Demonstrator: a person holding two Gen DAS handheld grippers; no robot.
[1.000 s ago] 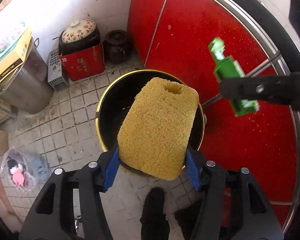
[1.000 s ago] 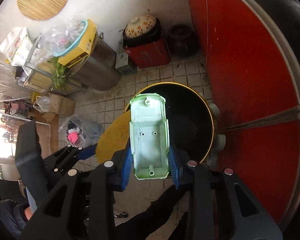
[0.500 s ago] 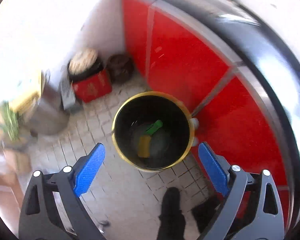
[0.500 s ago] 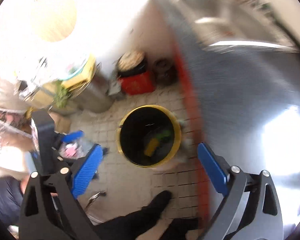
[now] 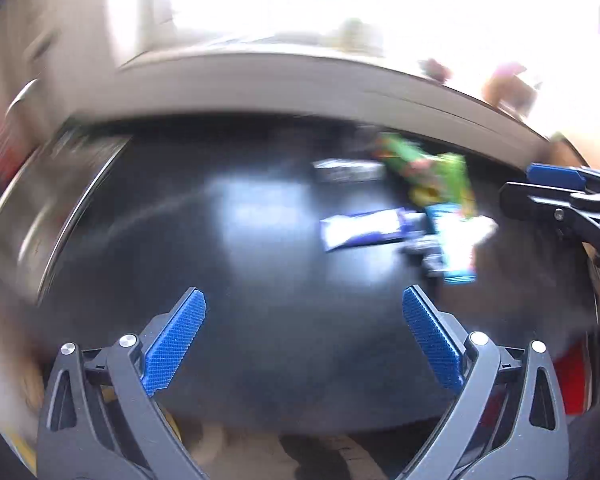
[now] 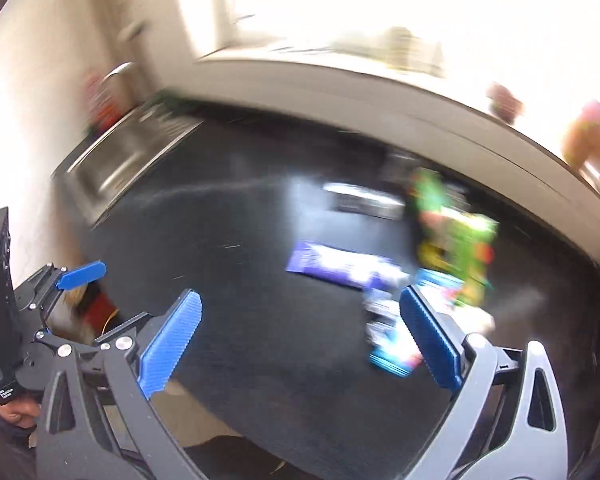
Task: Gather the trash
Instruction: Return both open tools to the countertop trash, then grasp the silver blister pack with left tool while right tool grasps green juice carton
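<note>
Both views are motion-blurred and look over a black countertop [image 5: 260,240]. Several pieces of trash lie at its right: a green wrapper [image 5: 440,180], a blue and white wrapper [image 5: 364,232], a light blue packet [image 5: 456,248] and a silvery packet [image 5: 348,170]. They also show in the right wrist view: the green wrapper [image 6: 456,240], the blue and white wrapper [image 6: 336,266], the light blue packet [image 6: 396,352]. My left gripper [image 5: 300,336] is open and empty, in front of the trash. My right gripper [image 6: 300,336] is open and empty, close to the light blue packet.
A steel sink [image 6: 116,168] with a tap [image 6: 118,70] sits at the counter's left end. A pale backsplash ledge [image 6: 380,92] runs along the back under a bright window. The other gripper shows at each view's edge [image 5: 564,196] [image 6: 60,280].
Both grippers let go of the yellow sponge and the green plastic piece into the yellow-rimmed bin, opened, then swung up from the bin to the black countertop.
</note>
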